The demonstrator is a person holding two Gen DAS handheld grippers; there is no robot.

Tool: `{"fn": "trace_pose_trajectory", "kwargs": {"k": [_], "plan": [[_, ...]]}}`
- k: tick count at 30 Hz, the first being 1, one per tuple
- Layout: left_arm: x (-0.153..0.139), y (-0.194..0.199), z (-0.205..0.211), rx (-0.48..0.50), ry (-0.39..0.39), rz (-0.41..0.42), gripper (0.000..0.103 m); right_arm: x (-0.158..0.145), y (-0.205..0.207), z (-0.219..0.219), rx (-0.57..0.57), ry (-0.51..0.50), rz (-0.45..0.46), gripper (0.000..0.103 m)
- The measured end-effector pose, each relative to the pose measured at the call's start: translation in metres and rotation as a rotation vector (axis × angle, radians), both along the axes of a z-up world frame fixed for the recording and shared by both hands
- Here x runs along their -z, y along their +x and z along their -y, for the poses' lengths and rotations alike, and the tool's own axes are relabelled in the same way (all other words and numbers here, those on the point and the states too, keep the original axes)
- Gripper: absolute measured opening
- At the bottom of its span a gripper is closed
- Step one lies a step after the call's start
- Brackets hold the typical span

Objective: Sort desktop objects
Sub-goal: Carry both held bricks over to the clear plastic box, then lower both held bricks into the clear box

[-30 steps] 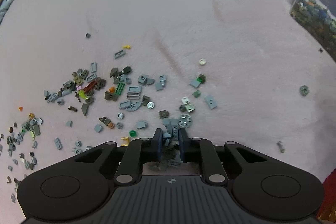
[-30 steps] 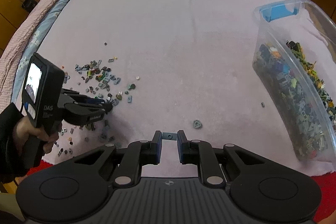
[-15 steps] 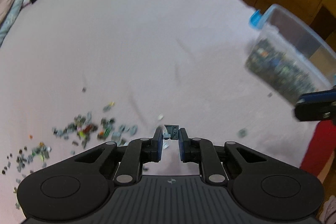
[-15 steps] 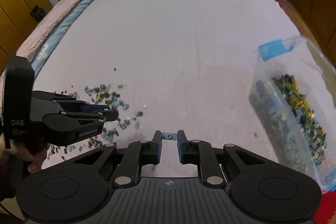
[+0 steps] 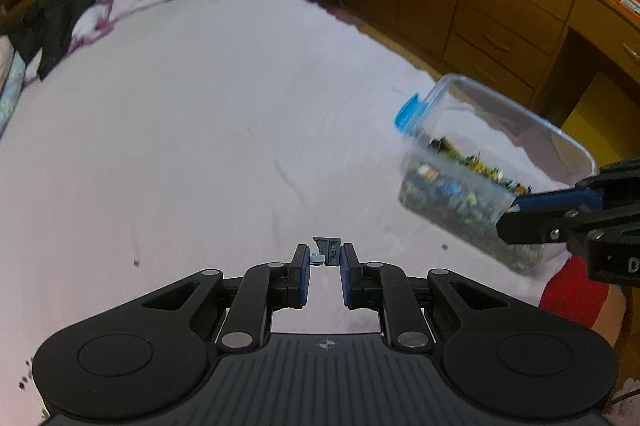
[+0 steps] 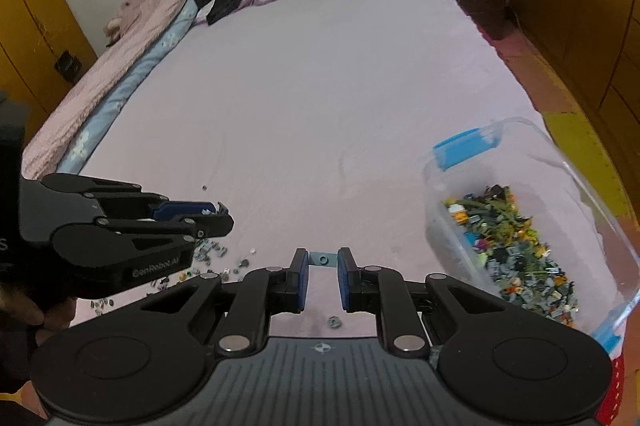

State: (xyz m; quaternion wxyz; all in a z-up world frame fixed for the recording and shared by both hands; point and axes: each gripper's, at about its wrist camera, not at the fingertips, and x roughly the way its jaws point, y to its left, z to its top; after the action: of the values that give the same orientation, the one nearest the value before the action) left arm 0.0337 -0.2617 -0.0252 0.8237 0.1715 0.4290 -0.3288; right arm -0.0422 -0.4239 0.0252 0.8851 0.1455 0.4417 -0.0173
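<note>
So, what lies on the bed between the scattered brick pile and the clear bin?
In the right wrist view, between the brick pile and clear bin lies bare pink sheet, apart from one stray grey piece.

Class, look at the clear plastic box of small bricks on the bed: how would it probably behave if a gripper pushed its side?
The clear plastic box looks stiff-walled, so it would likely slide rather than buckle. It sits on a soft bed sheet, so it may drag or tip slightly. The bricks fill only its lower part and would probably shift.
</note>
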Motion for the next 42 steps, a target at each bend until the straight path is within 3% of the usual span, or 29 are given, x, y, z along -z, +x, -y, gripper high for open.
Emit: {"fn": "trace_pose_trajectory", "kwargs": {"k": [11, 25, 35, 42], "plan": [[-0.029, -0.030, 0.084, 0.018, 0.008, 0.054, 0.017, -0.019, -0.028, 0.078, -0.014, 0.007, 0.062, 0.017], [-0.038, -0.061, 0.196, 0.054, -0.004, 0.067, 0.017, -0.018, -0.072, 0.192, 0.011, -0.003, 0.075, 0.017], [-0.029, -0.073, 0.242, 0.091, 0.028, 0.046, 0.017, -0.006, -0.089, 0.244, 0.038, 0.015, 0.071, 0.017], [-0.022, -0.075, 0.256, 0.107, 0.051, 0.028, 0.017, 0.005, -0.089, 0.253, 0.044, 0.036, 0.059, 0.017]]}}
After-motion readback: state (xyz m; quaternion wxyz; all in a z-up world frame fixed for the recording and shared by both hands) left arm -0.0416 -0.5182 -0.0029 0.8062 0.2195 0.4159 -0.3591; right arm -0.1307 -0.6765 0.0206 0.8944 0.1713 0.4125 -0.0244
